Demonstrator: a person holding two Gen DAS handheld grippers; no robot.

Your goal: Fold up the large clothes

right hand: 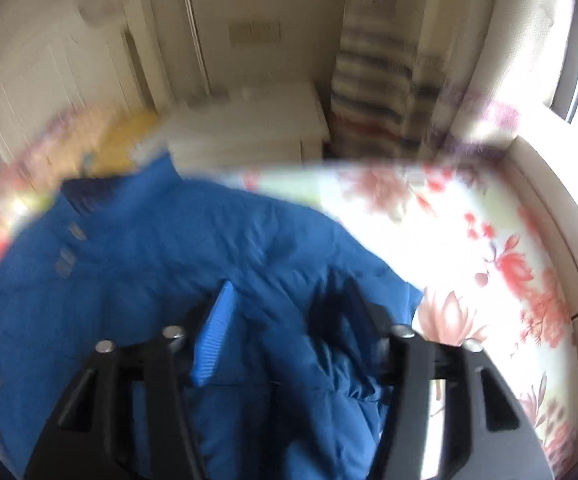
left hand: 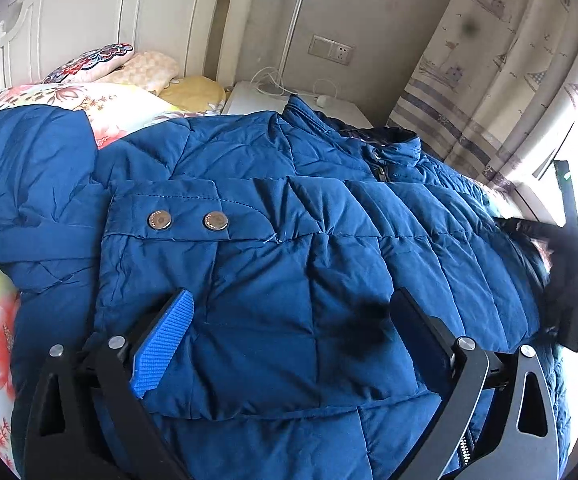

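A large blue quilted jacket (left hand: 289,208) lies spread on the bed, collar toward the far wall, with a sleeve laid across its front showing two metal snaps (left hand: 187,220). My left gripper (left hand: 293,304) is open just above the jacket's front, empty. In the blurred right wrist view the jacket (right hand: 129,264) fills the lower left, and my right gripper (right hand: 285,292) is open with jacket fabric lying between its fingers near the right edge. The right gripper also shows as a dark shape (left hand: 569,272) at the jacket's right side.
The bed has a floral sheet (right hand: 489,264) and floral quilt (left hand: 89,100) with pillows (left hand: 145,66) by the white headboard (left hand: 109,12). A white nightstand (left hand: 273,100) with cables stands beyond the bed. Patterned curtains (left hand: 501,68) hang at the right, by a window.
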